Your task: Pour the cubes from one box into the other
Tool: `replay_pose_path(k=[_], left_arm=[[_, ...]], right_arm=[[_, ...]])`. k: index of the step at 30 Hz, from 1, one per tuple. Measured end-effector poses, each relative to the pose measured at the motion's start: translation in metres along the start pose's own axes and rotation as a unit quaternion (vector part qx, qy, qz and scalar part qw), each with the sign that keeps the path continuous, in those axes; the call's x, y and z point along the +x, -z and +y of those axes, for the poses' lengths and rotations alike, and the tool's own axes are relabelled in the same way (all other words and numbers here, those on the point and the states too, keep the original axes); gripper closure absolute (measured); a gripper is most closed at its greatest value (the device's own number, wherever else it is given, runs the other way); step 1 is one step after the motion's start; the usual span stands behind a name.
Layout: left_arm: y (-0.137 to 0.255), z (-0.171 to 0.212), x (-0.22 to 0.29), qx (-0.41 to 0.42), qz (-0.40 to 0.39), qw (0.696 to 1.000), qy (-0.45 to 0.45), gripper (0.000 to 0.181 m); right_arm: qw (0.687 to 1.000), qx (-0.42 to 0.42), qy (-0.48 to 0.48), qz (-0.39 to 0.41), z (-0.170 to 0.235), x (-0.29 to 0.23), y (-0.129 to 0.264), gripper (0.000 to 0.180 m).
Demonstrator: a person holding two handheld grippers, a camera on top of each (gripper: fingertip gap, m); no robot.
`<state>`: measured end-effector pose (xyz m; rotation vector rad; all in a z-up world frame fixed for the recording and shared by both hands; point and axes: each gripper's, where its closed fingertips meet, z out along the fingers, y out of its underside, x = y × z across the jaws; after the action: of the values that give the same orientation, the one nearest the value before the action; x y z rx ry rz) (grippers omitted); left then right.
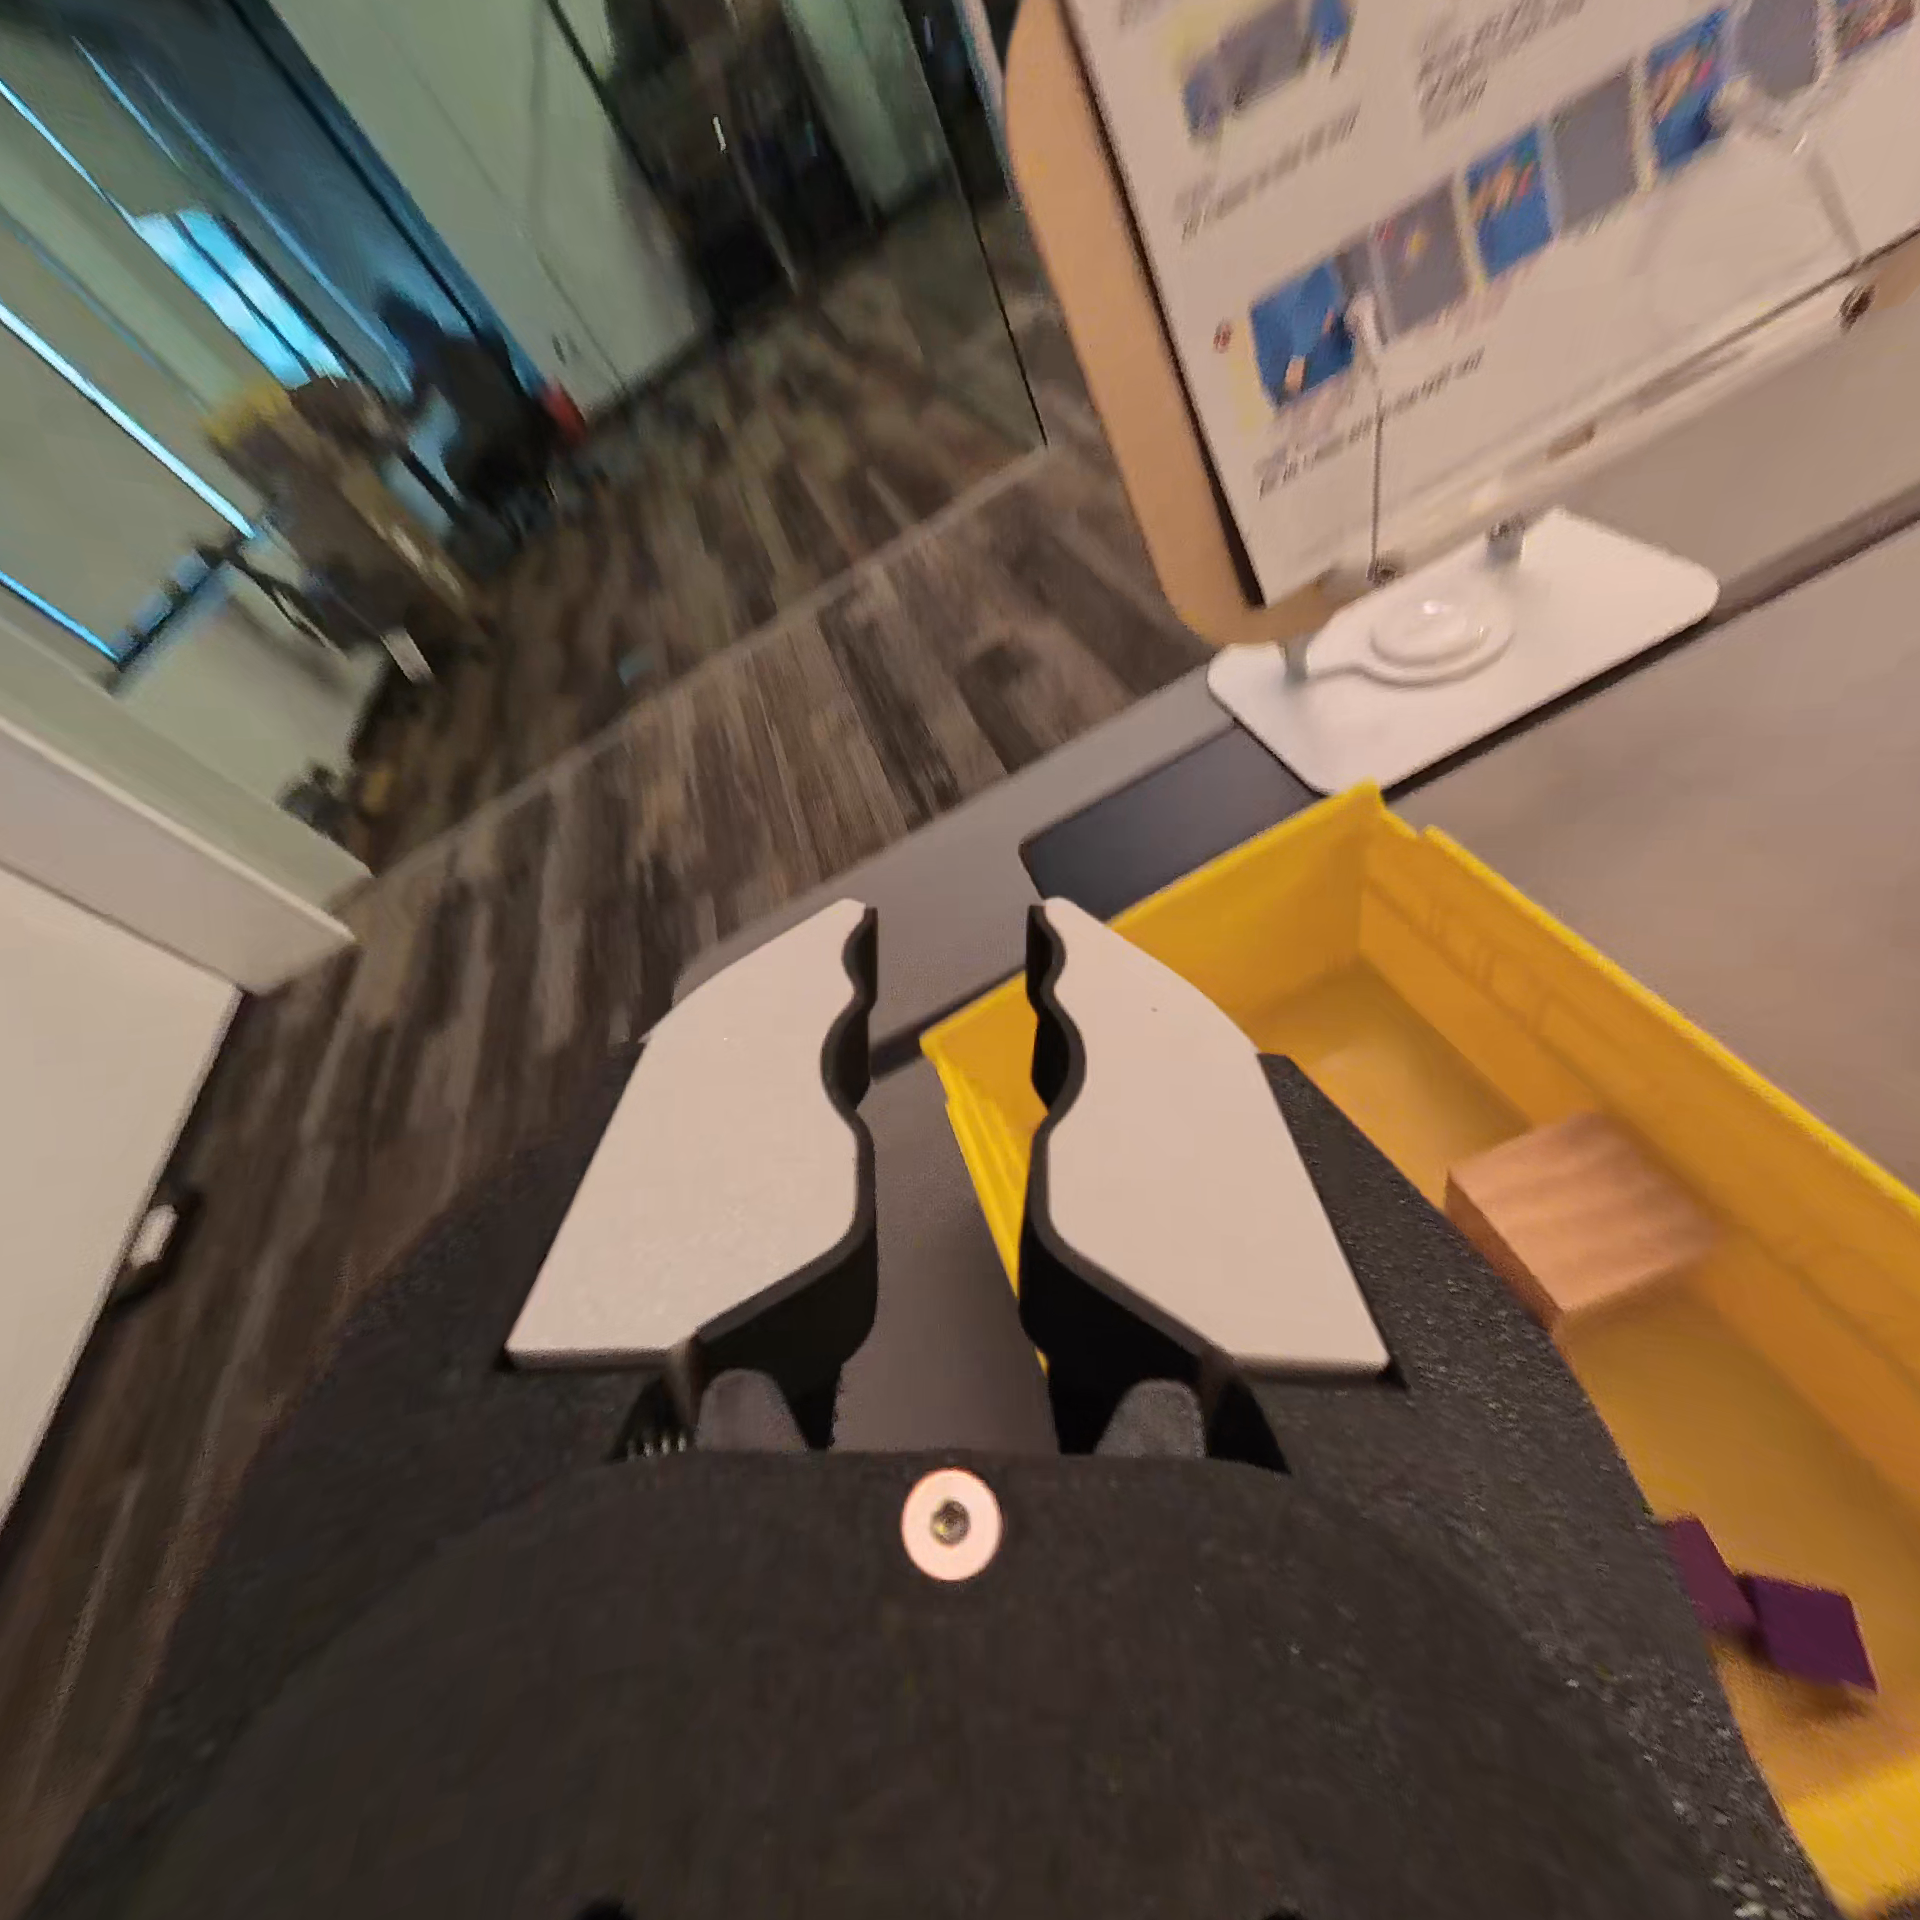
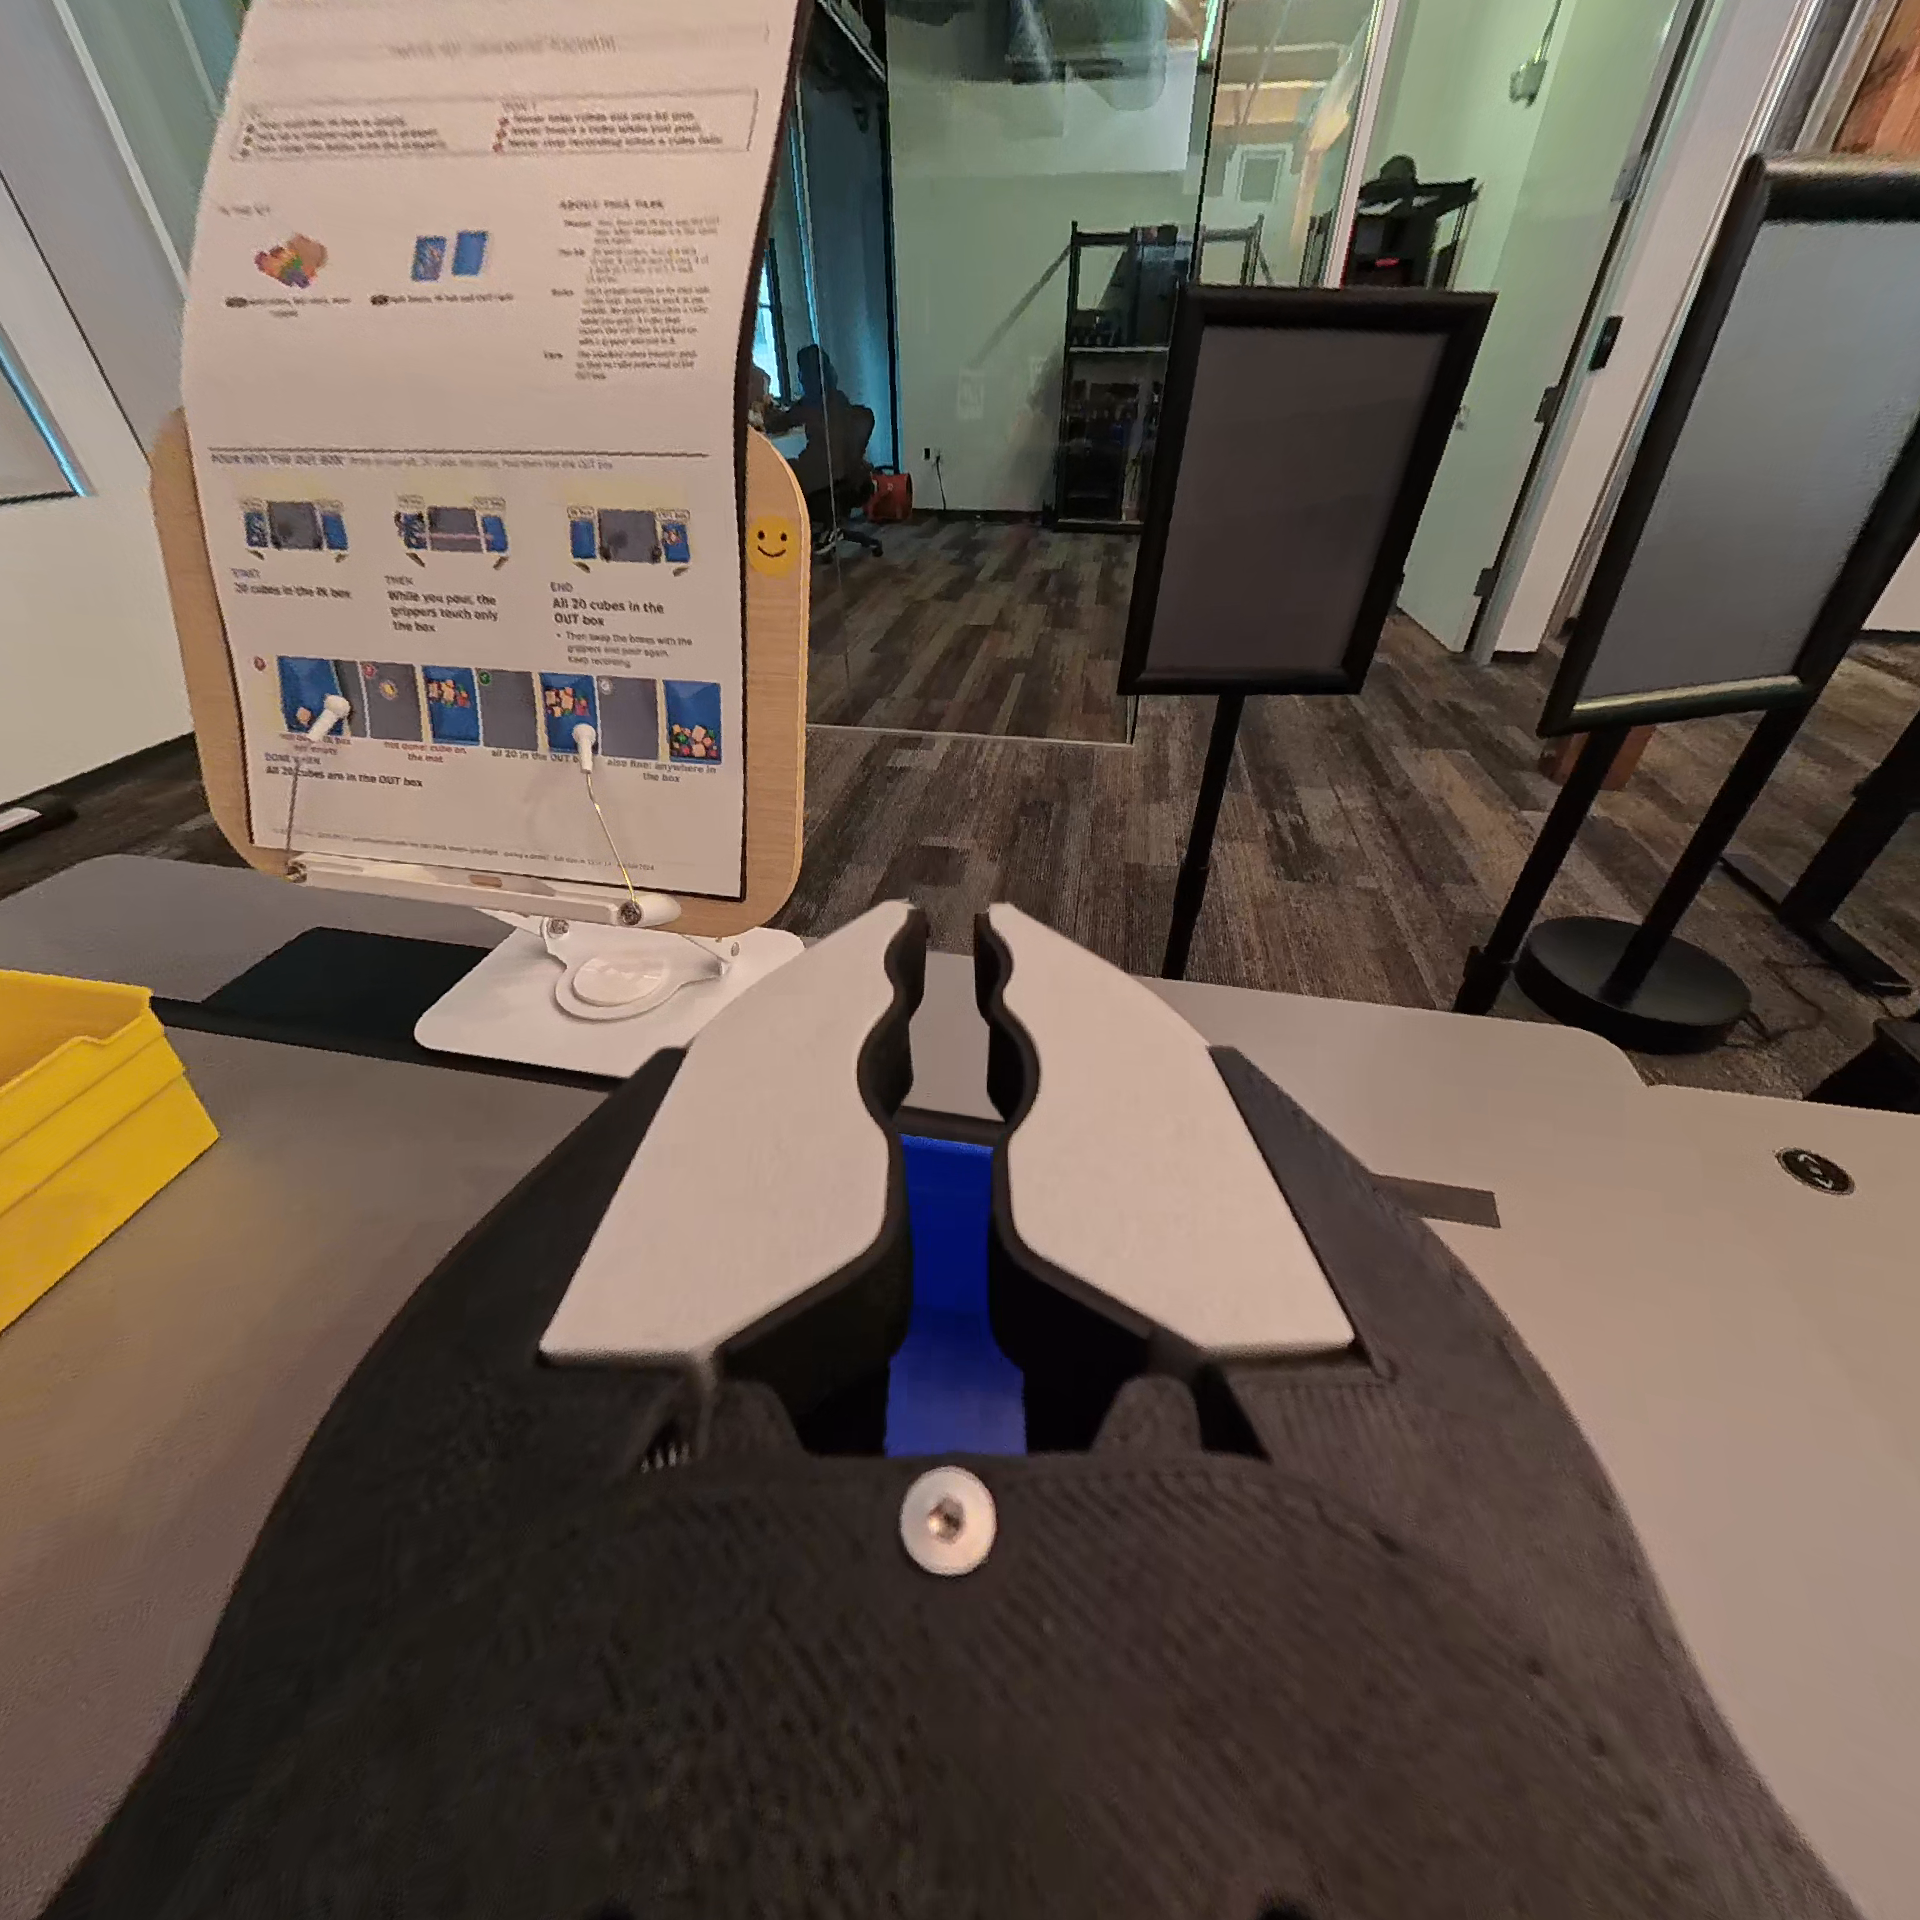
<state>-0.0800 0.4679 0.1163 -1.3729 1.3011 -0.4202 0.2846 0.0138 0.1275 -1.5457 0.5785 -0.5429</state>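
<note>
A yellow box (image 1: 1475, 1029) lies on the table at the right of the left wrist view. It holds a wooden cube (image 1: 1569, 1210) and purple cubes (image 1: 1797, 1642). My left gripper (image 1: 951, 925) is open, its right finger over the box's near end wall, with nothing gripped. The view is blurred. In the right wrist view my right gripper (image 2: 951, 925) is nearly closed, with a blue box (image 2: 951, 1299) filling the gap between its fingers; most of that box is hidden. The yellow box (image 2: 73, 1122) sits at the far left.
An instruction sheet on a wooden board with a white stand (image 2: 488, 623) stands at the back of the grey table (image 2: 1558, 1299). A dark mat (image 2: 312, 977) lies by it. Black sign stands (image 2: 1299, 488) are on the floor beyond.
</note>
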Motion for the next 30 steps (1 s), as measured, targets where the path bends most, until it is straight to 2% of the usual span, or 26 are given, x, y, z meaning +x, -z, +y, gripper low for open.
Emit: replay_pose_path(k=[4, 7, 11, 15, 18, 23, 26, 28, 30], left_arm=[[0.005, -0.028, 0.012, 0.083, -0.023, 0.995, -0.043, 0.154], [0.009, -0.047, 0.020, 0.136, -0.014, 0.990, -0.019, 0.153], [0.021, -0.071, 0.025, 0.206, 0.009, 0.977, 0.051, 0.132], [0.038, -0.090, 0.037, 0.272, 0.071, 0.955, 0.099, 0.107], [0.045, -0.104, 0.052, 0.320, 0.117, 0.933, 0.116, 0.105], [0.035, -0.117, 0.091, 0.322, 0.155, 0.929, 0.093, 0.109], [0.030, -0.126, 0.126, 0.341, 0.186, 0.919, 0.063, 0.123], [0.022, -0.129, 0.155, 0.328, 0.213, 0.919, 0.050, 0.122], [0.010, -0.126, 0.180, 0.297, 0.218, 0.929, 0.024, 0.118]], right_arm=[[1.000, 0.012, 0.013, -0.001, -0.009, -0.004, 0.006, 0.169], [0.999, 0.041, 0.030, 0.001, -0.021, -0.009, 0.013, 0.167], [0.995, 0.083, 0.052, 0.001, -0.034, -0.015, 0.023, 0.161], [0.992, 0.105, 0.070, -0.023, -0.039, -0.026, 0.028, 0.154], [0.990, 0.103, 0.079, -0.046, -0.041, -0.040, 0.028, 0.143], [0.979, 0.144, 0.127, -0.074, -0.049, -0.064, 0.032, 0.120], [0.966, 0.172, 0.169, -0.090, -0.053, -0.078, 0.037, 0.107], [0.964, 0.169, 0.180, -0.101, -0.051, -0.086, 0.035, 0.098], [0.964, 0.160, 0.183, -0.108, -0.049, -0.093, 0.033, 0.099]])
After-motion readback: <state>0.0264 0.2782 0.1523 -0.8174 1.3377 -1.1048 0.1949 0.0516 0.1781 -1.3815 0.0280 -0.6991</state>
